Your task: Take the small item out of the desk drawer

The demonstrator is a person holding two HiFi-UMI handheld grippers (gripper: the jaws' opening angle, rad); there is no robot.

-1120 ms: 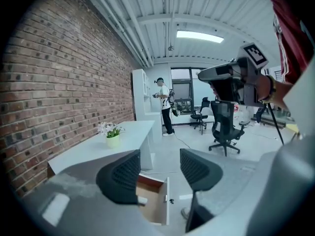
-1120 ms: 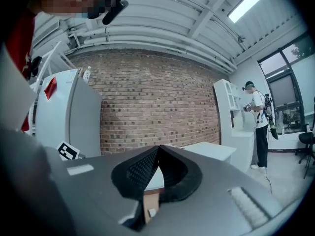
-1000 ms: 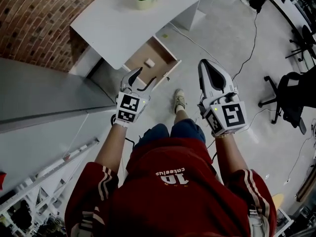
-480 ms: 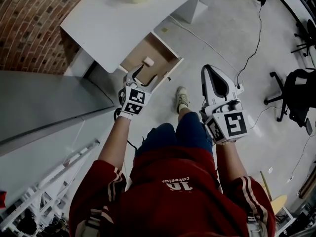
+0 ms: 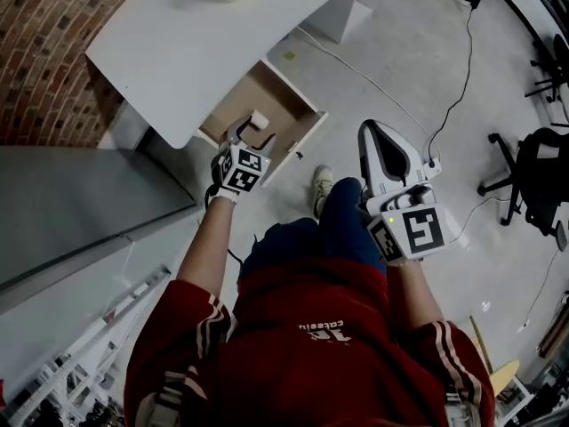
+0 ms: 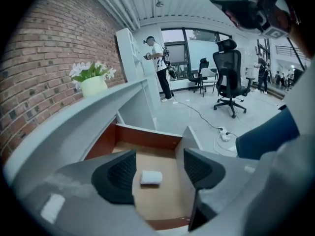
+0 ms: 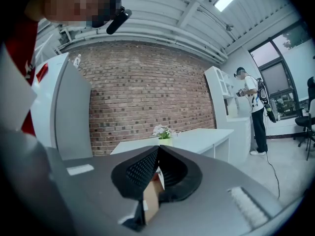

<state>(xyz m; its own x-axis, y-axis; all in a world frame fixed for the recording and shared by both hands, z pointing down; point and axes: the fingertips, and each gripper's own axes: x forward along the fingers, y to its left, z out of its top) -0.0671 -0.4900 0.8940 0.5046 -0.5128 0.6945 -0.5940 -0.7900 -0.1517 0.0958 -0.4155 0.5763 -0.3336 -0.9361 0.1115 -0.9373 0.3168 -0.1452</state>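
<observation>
- The left tool (image 6: 157, 170) hangs over the open drawer (image 6: 147, 137) of the white counter (image 5: 196, 43), pointing slantwise down into it.
- Its jaws stand wide apart and have just been opening further. Neither pad presses on anything.
- The small item (image 6: 151, 177), a white rounded block, lies flat on the drawer's wooden bottom. In the left gripper view it shows in the gap between the two jaws, a little nearer the left pad, and touches neither.
- In the head view the item sits just beyond the left tool's tips, roughly in the middle of the drawer, clear of the walls.
- The drawer is pulled well out from under the counter top, with its white front panel towards the person.
- The right tool (image 7: 157, 151) is held out level in front of the person's right side, well apart from the drawer. Its jaws are together at the tips, with nothing between them.
- A pot of white flowers (image 6: 93, 86) stands on the counter, next to the brick wall (image 5: 44, 52).
- A black office chair (image 6: 229, 77) stands on the grey floor beyond the drawer, and a cable (image 5: 382, 87) trails across the floor.
</observation>
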